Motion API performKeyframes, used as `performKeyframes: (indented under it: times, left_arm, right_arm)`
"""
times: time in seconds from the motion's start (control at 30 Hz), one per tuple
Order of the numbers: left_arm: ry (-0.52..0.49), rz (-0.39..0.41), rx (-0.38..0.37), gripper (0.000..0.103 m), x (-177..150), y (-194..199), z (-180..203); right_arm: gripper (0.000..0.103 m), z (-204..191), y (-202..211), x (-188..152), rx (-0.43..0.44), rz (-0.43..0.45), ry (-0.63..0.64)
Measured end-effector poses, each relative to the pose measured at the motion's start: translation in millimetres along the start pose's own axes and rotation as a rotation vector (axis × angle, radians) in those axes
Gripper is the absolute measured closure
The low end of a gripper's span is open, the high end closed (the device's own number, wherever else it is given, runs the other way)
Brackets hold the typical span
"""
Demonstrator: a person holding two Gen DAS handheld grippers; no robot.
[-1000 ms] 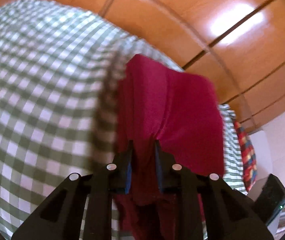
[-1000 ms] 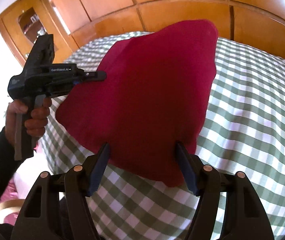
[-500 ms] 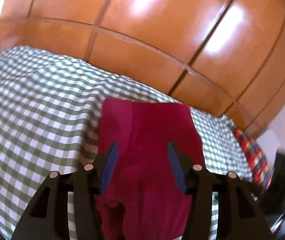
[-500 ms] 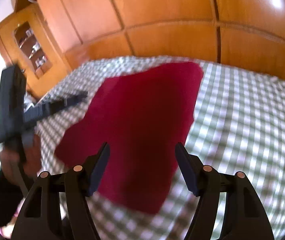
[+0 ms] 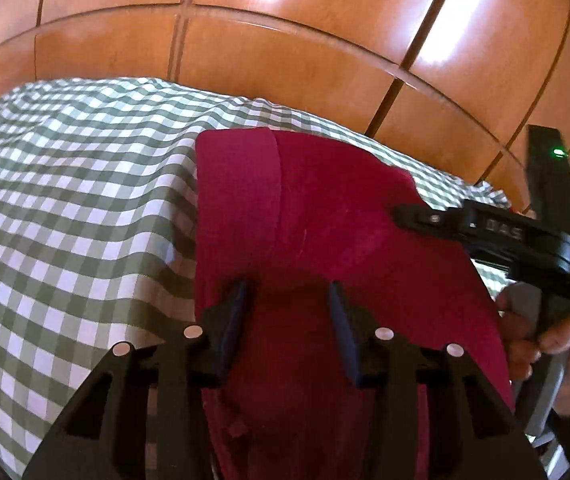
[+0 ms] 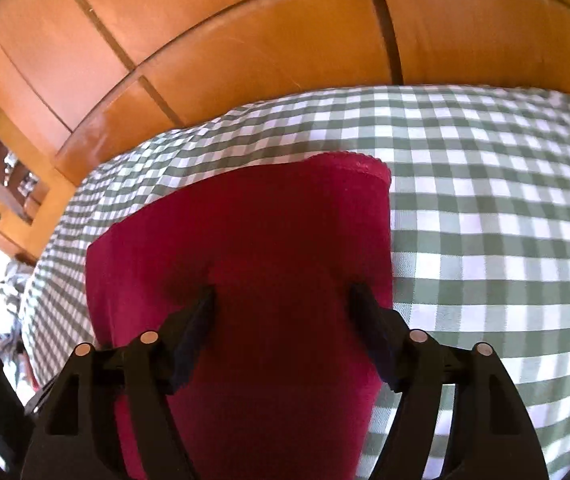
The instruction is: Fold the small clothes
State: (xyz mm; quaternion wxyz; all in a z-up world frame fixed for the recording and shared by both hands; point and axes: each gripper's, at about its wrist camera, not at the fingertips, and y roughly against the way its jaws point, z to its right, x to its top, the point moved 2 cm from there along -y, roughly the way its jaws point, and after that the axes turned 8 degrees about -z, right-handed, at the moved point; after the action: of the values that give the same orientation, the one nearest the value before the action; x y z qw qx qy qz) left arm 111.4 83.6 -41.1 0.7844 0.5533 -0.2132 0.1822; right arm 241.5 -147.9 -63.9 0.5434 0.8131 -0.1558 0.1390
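Presently: red garment (image 5: pixel 325 232), centre frame on checked cloth (image 5: pixel 65 208); soft, light, limp. Best taken at hem corners. Left hand-held gripper (image 5: pixel 289 304) just narrowed, parted, gripping nothing; right hand-held gripper (image 6: pixel 281 308) apart, empty.

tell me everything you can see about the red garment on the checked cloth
The dark red garment is soft, matte fabric, lying flat on the green-and-white checked cloth. It looks folded: one layer's straight edge runs lengthwise near its left side in the left wrist view, and the right wrist view shows a scalloped hem at its far corner. The left gripper and right gripper both hover over its near part, jaws apart, not clamping it; whether the tips touch it is unclear.
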Motion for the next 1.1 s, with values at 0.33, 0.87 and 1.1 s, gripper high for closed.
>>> performKeyframes:
  times: [0.33,0.87,1.1]
  left_arm:
    - [0.014,0.054,0.037,0.040,6,32,10]
    - [0.011,0.031,0.063,0.038,-9,28,-8]
    - [0.028,0.006,0.012,0.037,-14,14,-17]
  right_arm:
    - [0.019,15,8,-6,0.047,0.010,-0.014]
    - [0.010,43,22,-34,0.341,-0.093,-0.039]
    - [0.014,32,8,-30,0.413,-0.153,-0.002]
